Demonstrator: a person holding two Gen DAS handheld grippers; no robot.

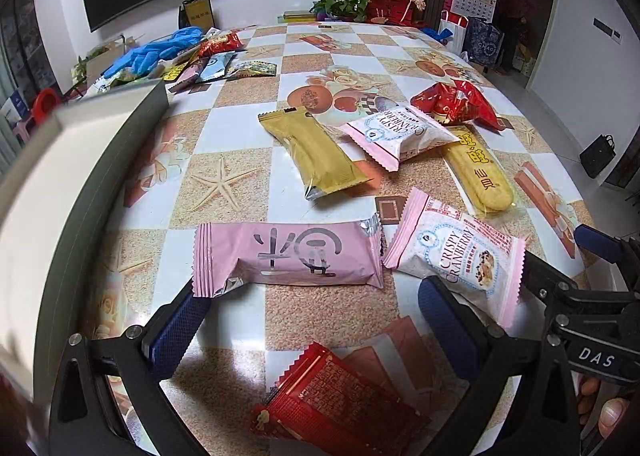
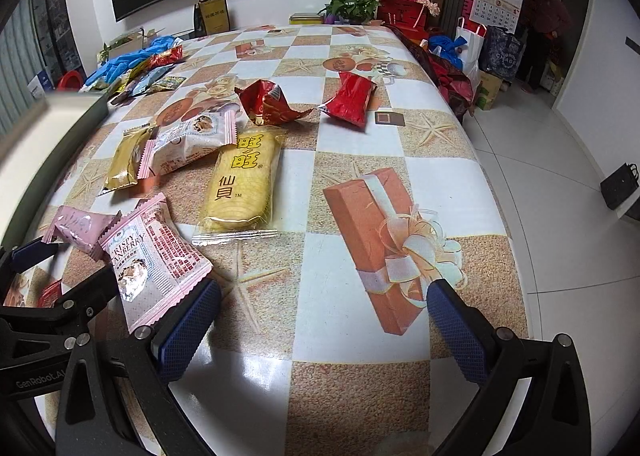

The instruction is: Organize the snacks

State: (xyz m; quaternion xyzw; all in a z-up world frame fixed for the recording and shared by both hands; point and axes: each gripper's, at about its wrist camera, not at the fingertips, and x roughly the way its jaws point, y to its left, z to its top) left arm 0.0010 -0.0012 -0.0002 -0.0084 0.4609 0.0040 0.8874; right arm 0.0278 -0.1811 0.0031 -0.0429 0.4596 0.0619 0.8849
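The left claw (image 1: 308, 320) is hovering with its blue cross-hatched pads (image 1: 176, 332) spread apart, empty, just behind a flat pink packet (image 1: 288, 256) and above a crinkled red packet (image 1: 336, 408). The right claw (image 2: 324, 320) is also gaping wide, empty, its left pad brushing a puffy cranberry packet (image 2: 156, 260). Beyond are lying a long yellow cracker pack (image 2: 240, 184), a gold pouch (image 1: 316, 152) and a torn red wrapper (image 2: 272, 100), all on the glossy checkered table (image 2: 360, 216)
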